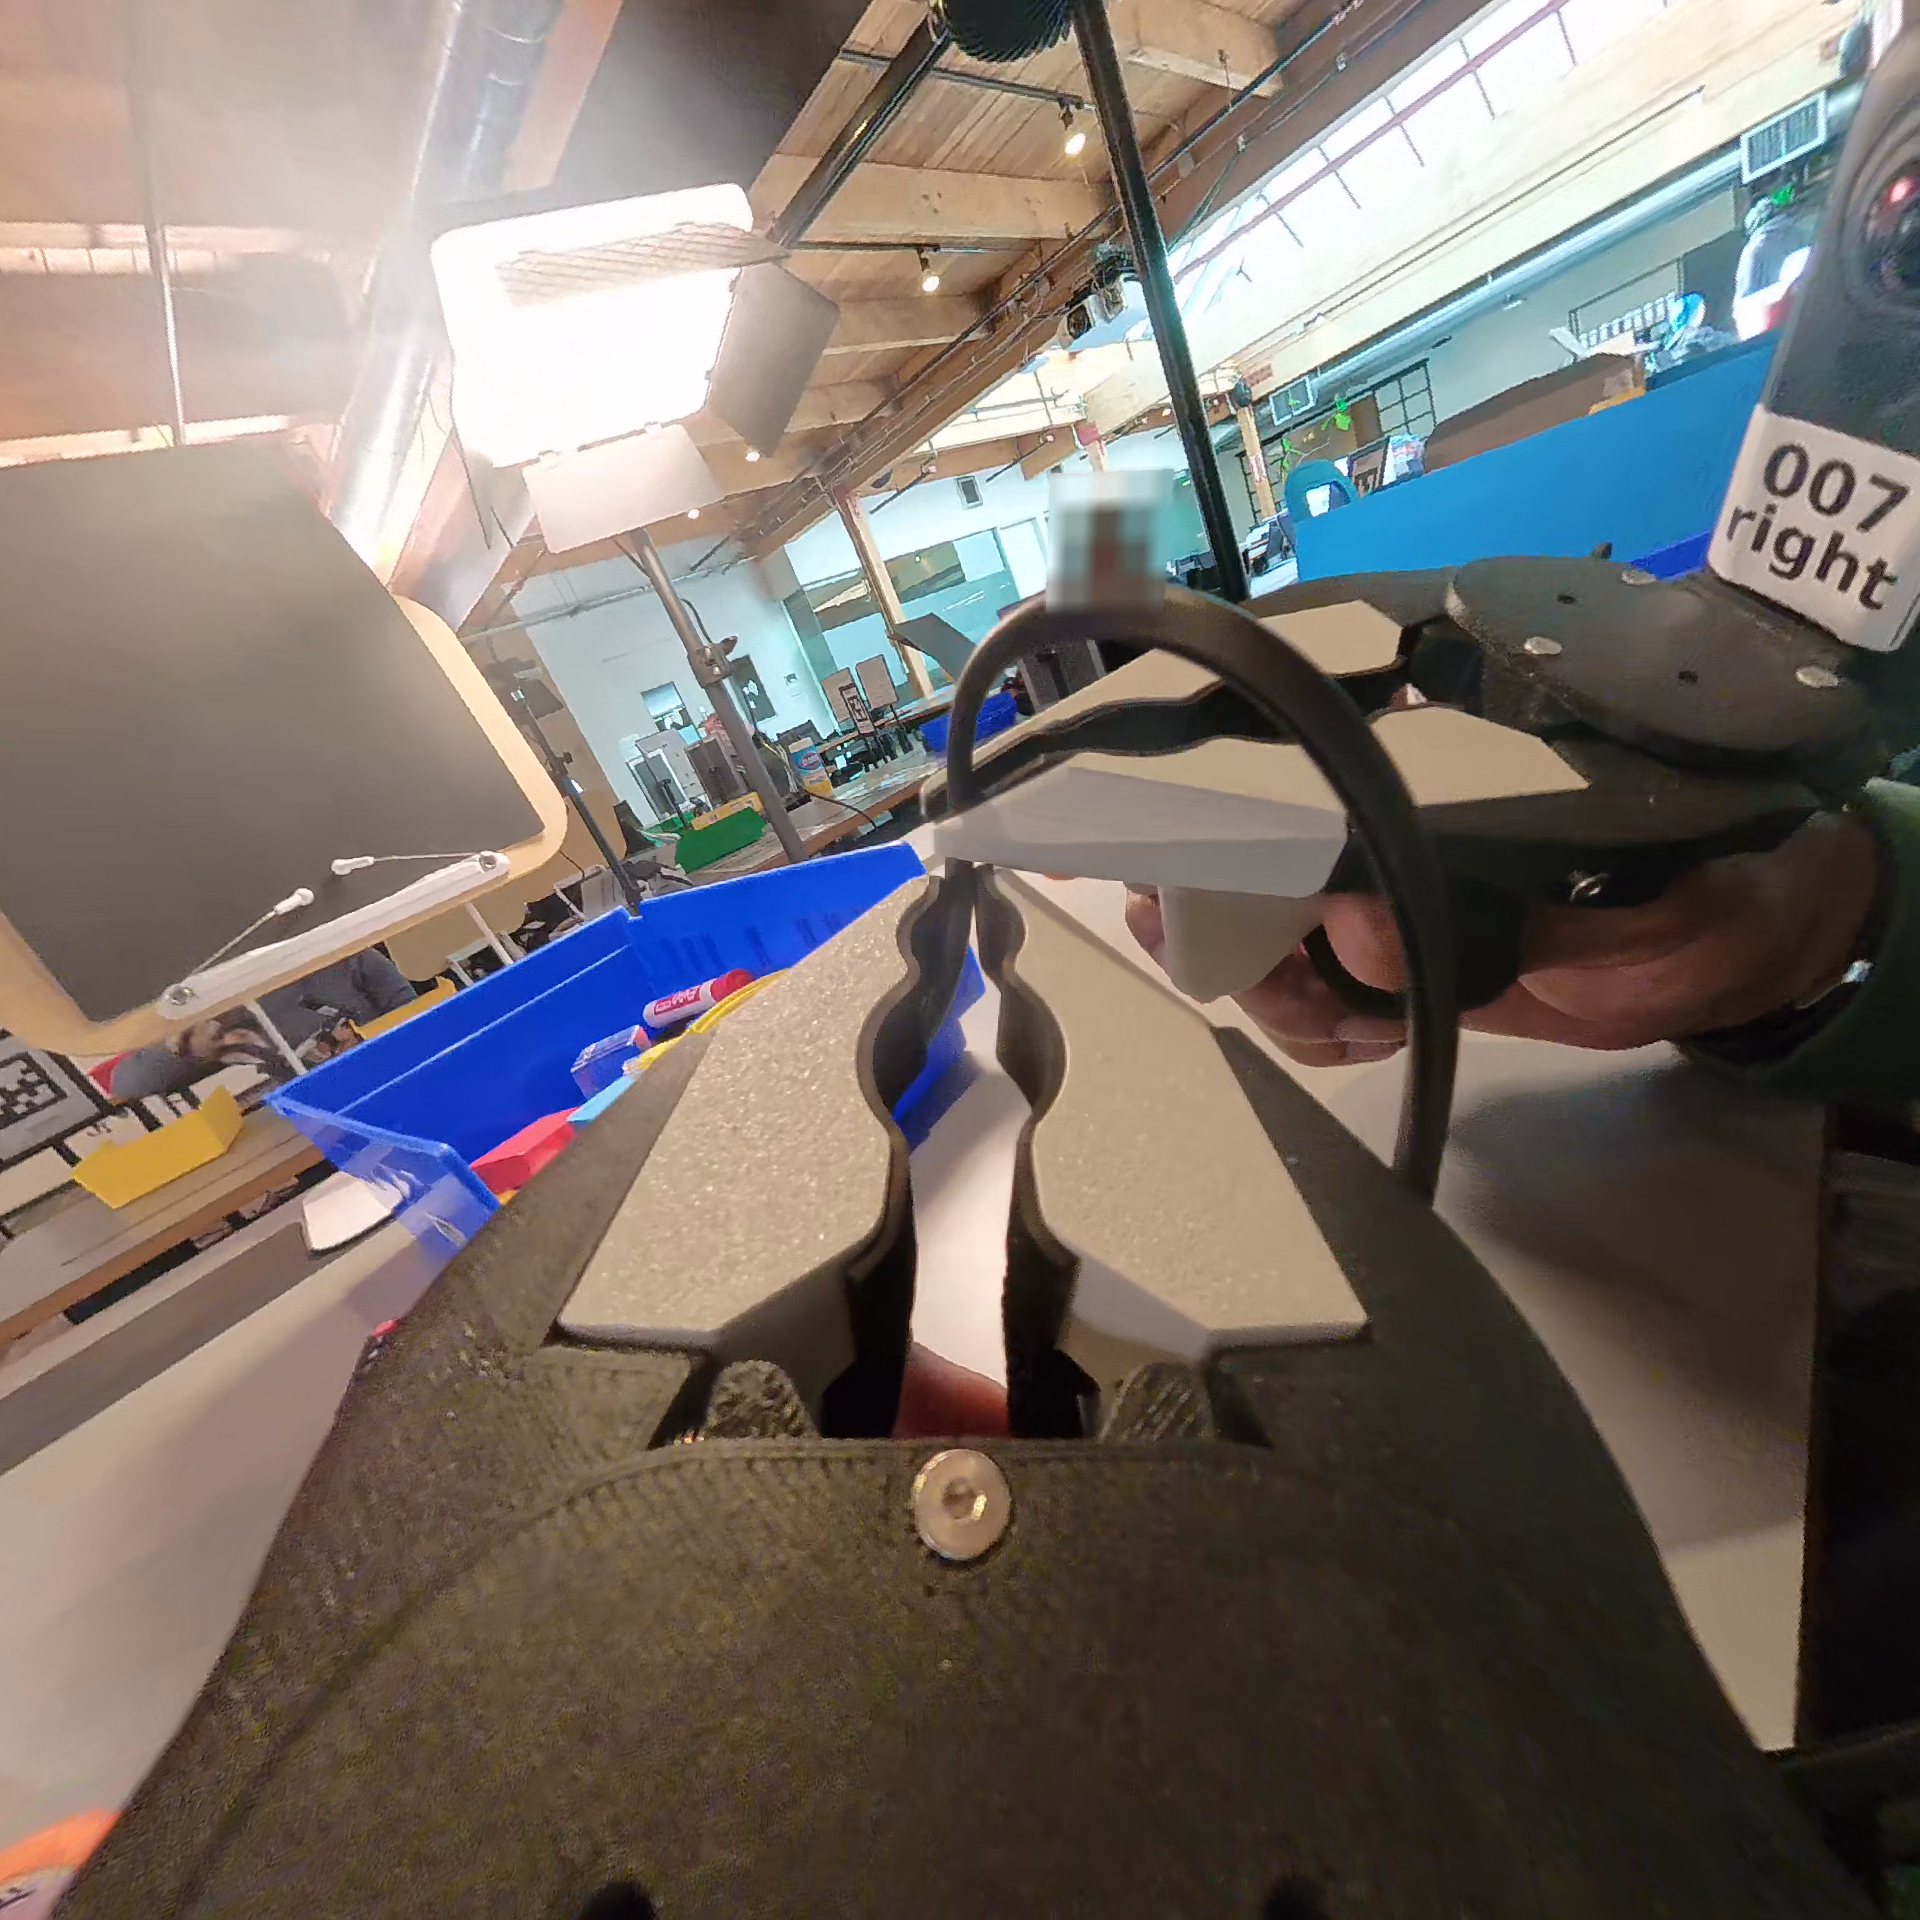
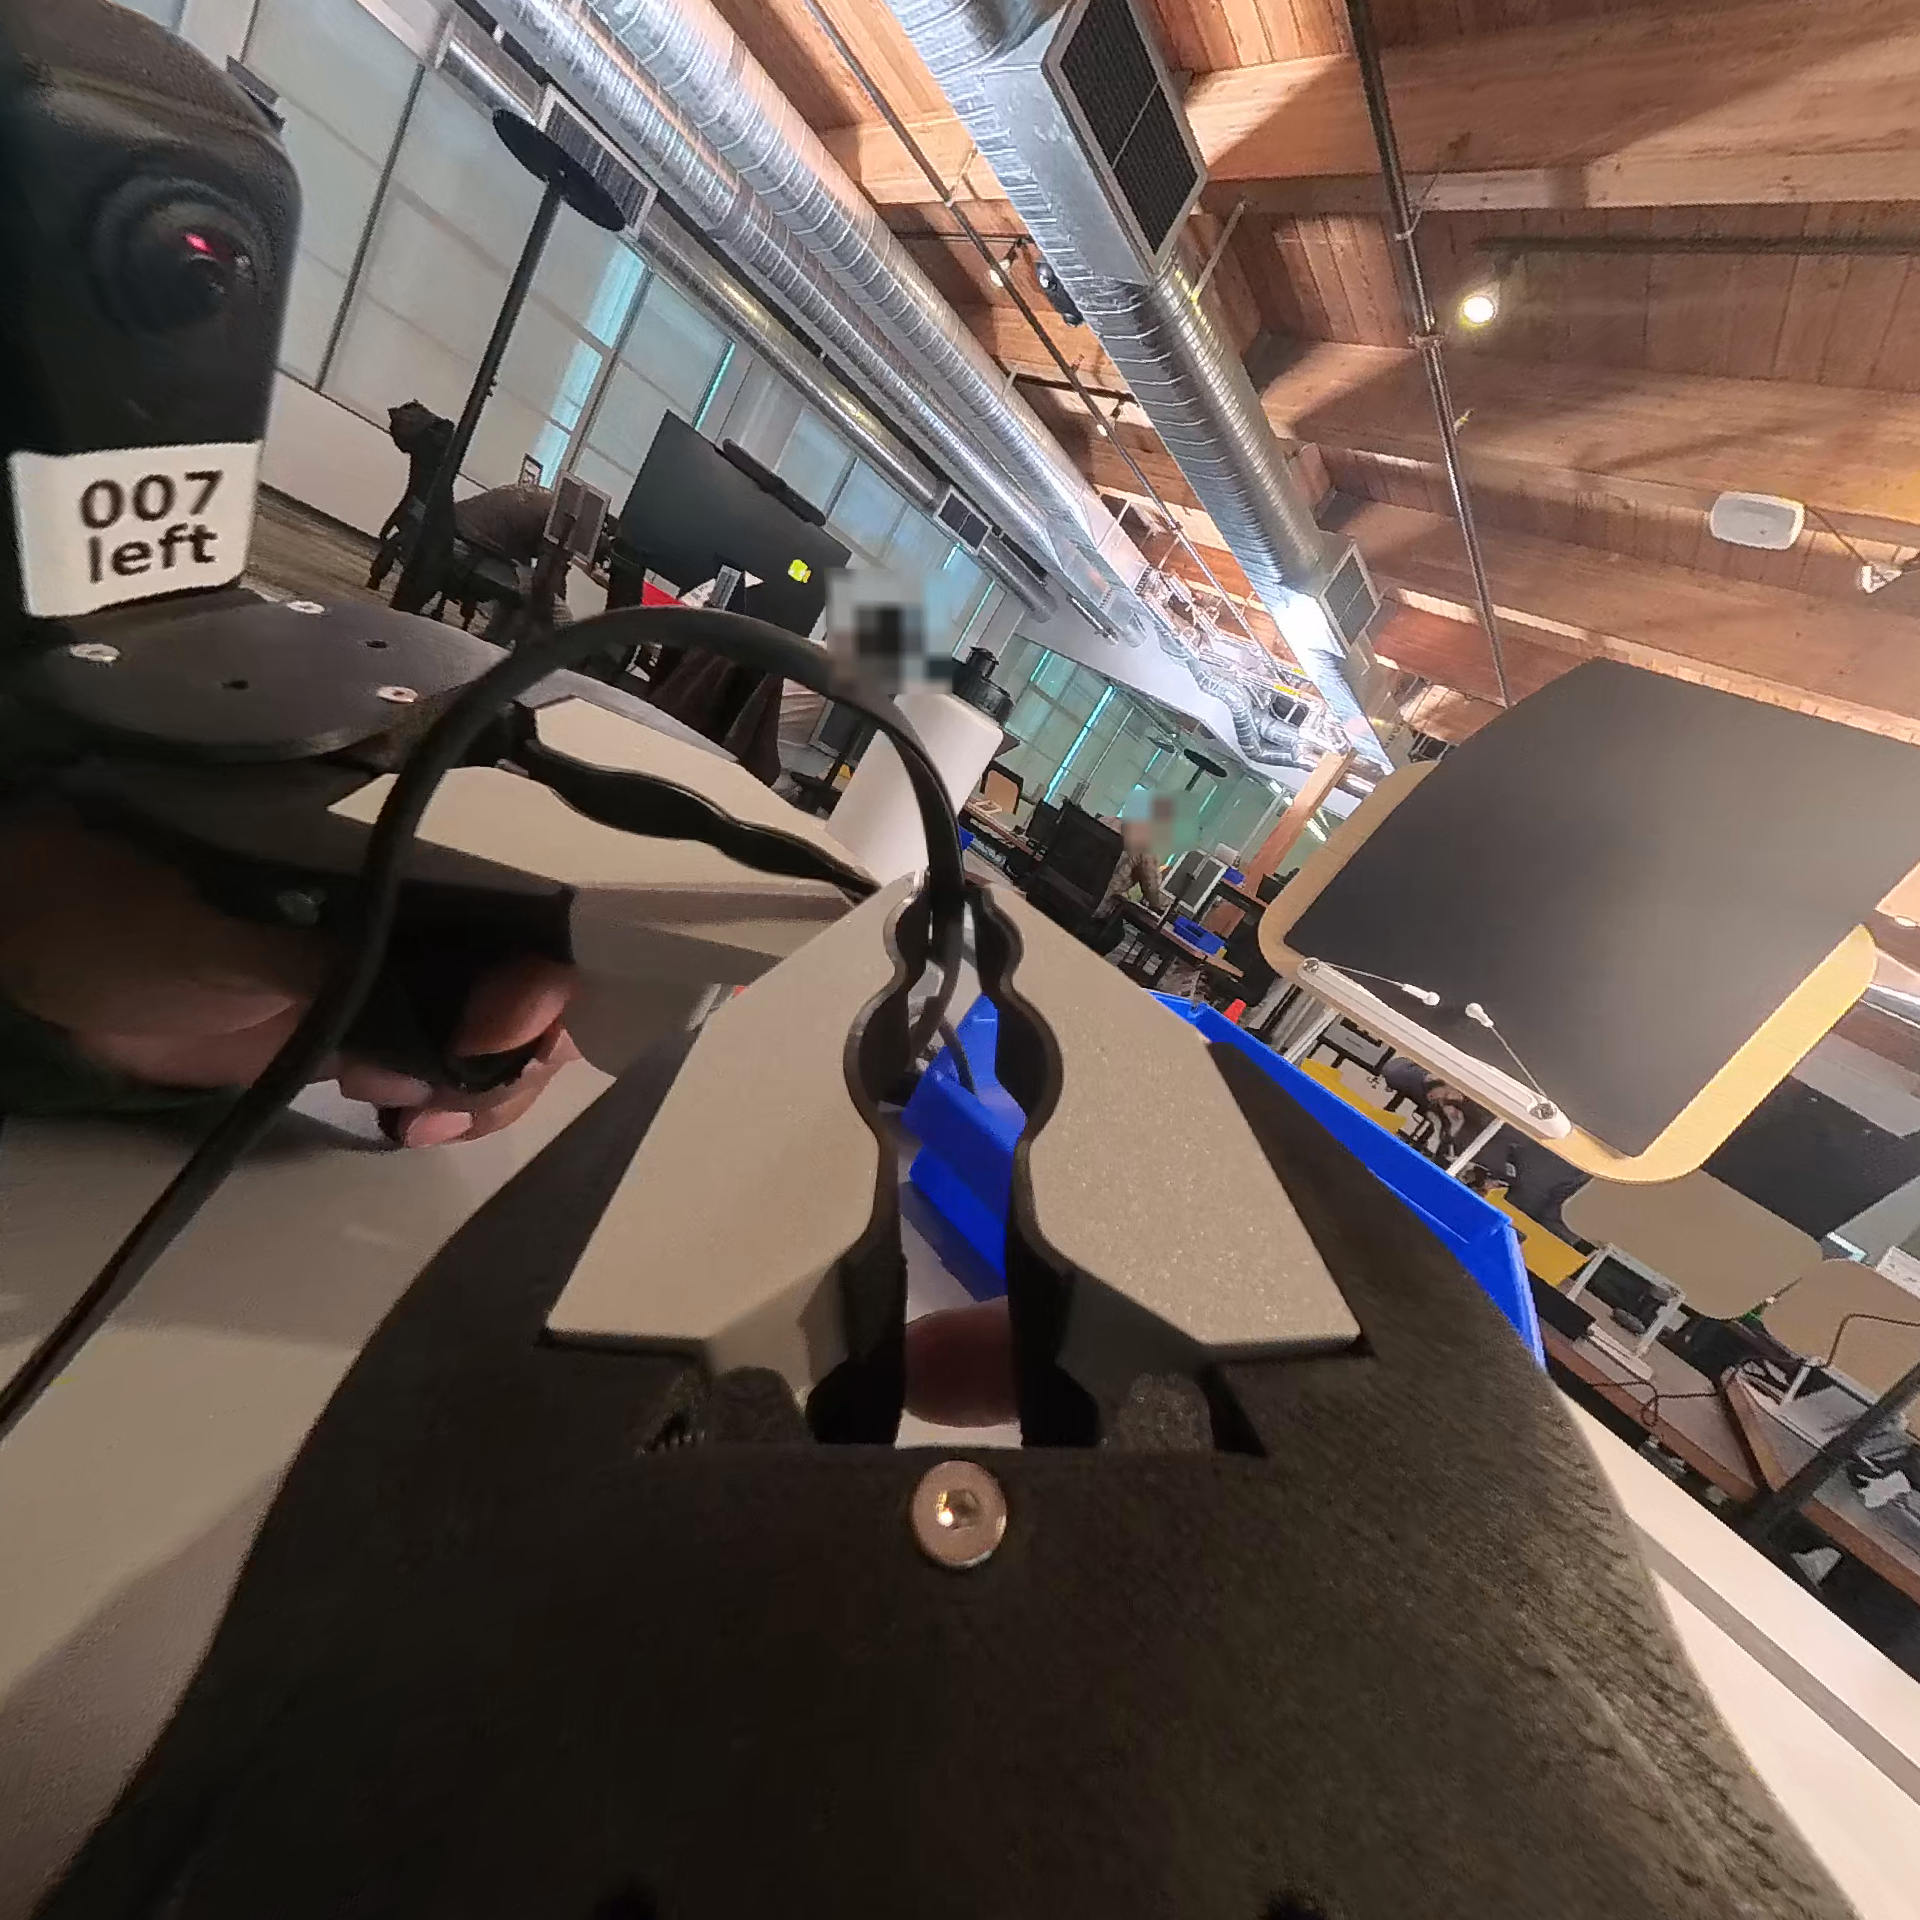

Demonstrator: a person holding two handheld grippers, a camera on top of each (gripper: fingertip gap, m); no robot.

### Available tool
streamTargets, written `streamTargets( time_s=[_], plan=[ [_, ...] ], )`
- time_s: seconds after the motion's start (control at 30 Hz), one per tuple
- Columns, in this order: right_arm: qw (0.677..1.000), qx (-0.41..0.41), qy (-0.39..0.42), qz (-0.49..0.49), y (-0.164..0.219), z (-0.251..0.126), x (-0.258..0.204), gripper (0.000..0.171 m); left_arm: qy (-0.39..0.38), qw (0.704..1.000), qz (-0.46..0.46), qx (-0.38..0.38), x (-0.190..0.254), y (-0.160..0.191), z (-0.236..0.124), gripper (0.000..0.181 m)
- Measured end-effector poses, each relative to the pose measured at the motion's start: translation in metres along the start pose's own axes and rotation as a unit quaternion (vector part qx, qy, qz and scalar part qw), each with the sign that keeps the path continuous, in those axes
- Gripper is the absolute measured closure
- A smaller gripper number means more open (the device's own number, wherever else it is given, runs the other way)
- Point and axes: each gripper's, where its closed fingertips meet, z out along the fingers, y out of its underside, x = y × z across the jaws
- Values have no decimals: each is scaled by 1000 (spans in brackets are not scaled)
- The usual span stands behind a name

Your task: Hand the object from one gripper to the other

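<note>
Two grippers meet tip to tip over a grey worktop (image 1: pixel 1558 1299), both pinching the same black cable (image 1: pixel 1392 831) at the midpoint of a hand-over. Seen from the left wrist, the left gripper (image 1: pixel 964 904) has its jaws drawn narrow, the tips nipping the cable's end while a gap stays open farther back; from there the cable rises, arches over the right gripper (image 1: pixel 951 821), which comes in from the right in a person's hand (image 1: pixel 1455 977), and drops along the right side toward the worktop. Its long axis therefore runs as a tall loop, roughly upright at the pinch and trailing down and away behind the right gripper. A blue bin (image 1: pixel 727 935) of coloured items sits just beyond the tips. Seen from the right wrist, the right gripper (image 2: pixel 951 914) is likewise nearly closed, its tips holding the cable (image 2: pixel 416 831) where it dips between them; the loop swings up and leftward over the left gripper (image 2: pixel 873 883) and falls off toward the lower left, with the blue bin (image 2: pixel 1403 1143) behind. The risk, judging from this, lies in the release: the grip is thin and at the very tips, so if one side lets go before the other has a firm bite, the springy loop could flick free, and pulling apart too soon would drag the slack.
</note>
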Motion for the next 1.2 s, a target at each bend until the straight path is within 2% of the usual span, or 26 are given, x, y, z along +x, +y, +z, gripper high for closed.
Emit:
streamTargets(
  time_s=[0.3,0.63,1.2],
  plan=[
    [1000,8,20,16,-3,-2,10,161,-6,997,-70,17,-13,-4,-3,176],
    [998,-34,13,-58,12,4,-3,159,20,989,-134,54,-14,-15,-7,176],
    [998,-40,19,-48,13,4,2,167,44,987,-142,57,-6,-16,-6,174]
  ],
)
